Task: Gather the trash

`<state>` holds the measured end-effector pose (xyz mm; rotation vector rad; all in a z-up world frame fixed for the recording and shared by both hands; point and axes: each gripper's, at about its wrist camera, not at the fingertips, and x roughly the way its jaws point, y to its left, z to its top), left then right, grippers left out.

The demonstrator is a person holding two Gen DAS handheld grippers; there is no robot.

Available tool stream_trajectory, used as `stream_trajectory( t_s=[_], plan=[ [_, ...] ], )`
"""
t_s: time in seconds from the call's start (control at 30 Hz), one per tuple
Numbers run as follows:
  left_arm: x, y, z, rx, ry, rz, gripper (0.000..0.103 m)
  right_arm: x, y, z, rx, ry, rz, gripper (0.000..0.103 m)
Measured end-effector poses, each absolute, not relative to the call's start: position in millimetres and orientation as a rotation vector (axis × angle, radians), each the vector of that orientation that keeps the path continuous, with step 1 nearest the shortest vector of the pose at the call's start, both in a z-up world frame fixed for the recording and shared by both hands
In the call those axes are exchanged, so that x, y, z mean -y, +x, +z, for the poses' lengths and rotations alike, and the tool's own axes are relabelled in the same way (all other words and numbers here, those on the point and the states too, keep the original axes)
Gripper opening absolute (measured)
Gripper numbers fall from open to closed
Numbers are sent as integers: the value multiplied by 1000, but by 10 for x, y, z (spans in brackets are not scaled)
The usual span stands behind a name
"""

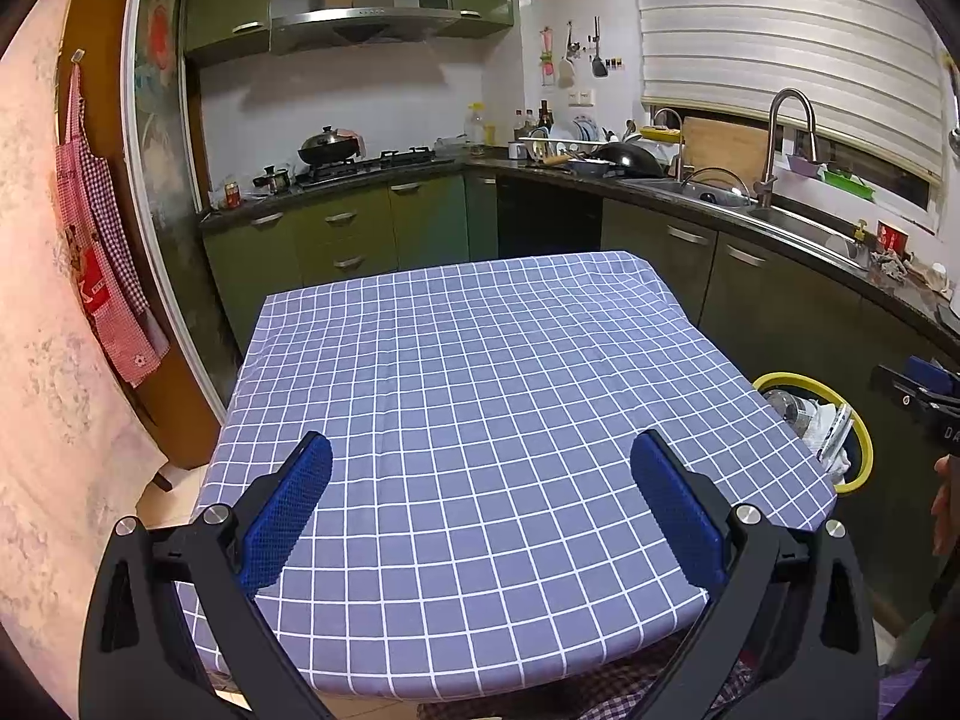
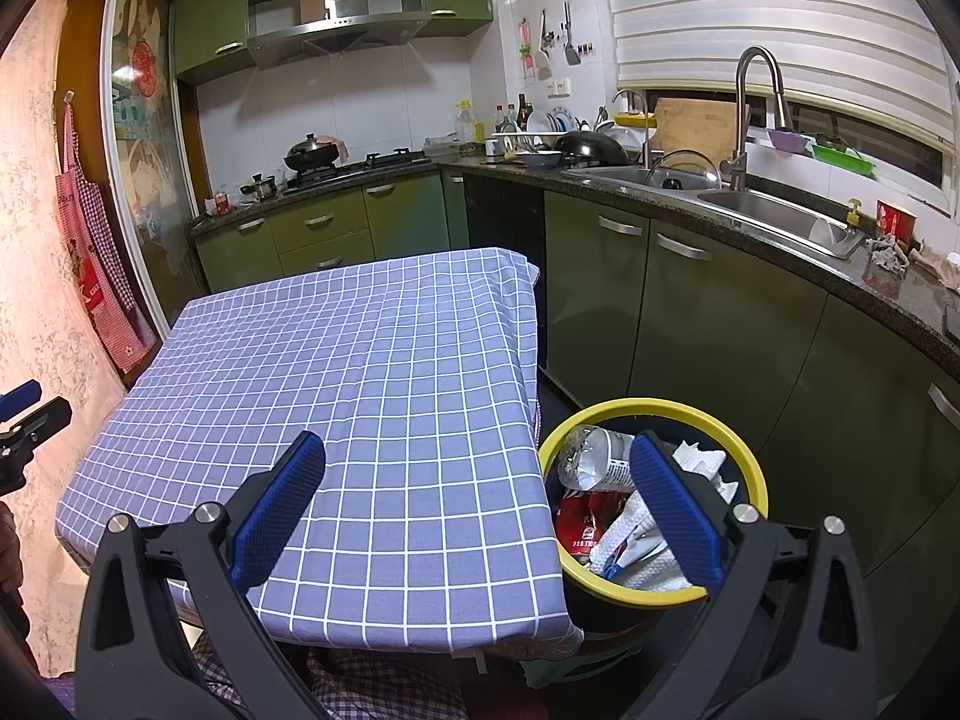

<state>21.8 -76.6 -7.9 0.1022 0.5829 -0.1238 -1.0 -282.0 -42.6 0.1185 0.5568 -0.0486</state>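
A yellow-rimmed trash bin [image 2: 750, 462] stands on the floor to the right of the table; it also shows in the left wrist view [image 1: 864, 450]. It holds a crushed clear plastic bottle [image 2: 591, 459], a red wrapper [image 2: 585, 525] and white crumpled paper [image 2: 636, 534]. The table wears a purple checked cloth [image 1: 480, 390] with nothing on it; it also shows in the right wrist view [image 2: 360, 396]. My left gripper [image 1: 480, 510] is open and empty above the table's near edge. My right gripper [image 2: 477, 507] is open and empty above the table's right edge and the bin.
Green kitchen cabinets [image 2: 690, 312] and a dark counter with a sink [image 2: 774, 210] run along the right and back. A stove with a wok [image 1: 330, 147] is at the back. A red apron [image 1: 102, 276] hangs on the left wall.
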Motion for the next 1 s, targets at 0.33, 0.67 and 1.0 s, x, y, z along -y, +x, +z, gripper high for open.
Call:
stream_trajectory(
  t_s=[0.33, 0.67, 1.0],
  plan=[
    [808, 360, -141, -614, 105, -122, 98, 2818, 58, -472, -578, 125, -50, 97],
    [795, 525, -203, -593, 93, -117, 98, 2853, 193, -544, -611, 126, -60, 97],
    [517, 1464, -450, -699, 39, -93, 98, 2684, 1029, -424, -646, 74, 52, 97]
  ],
)
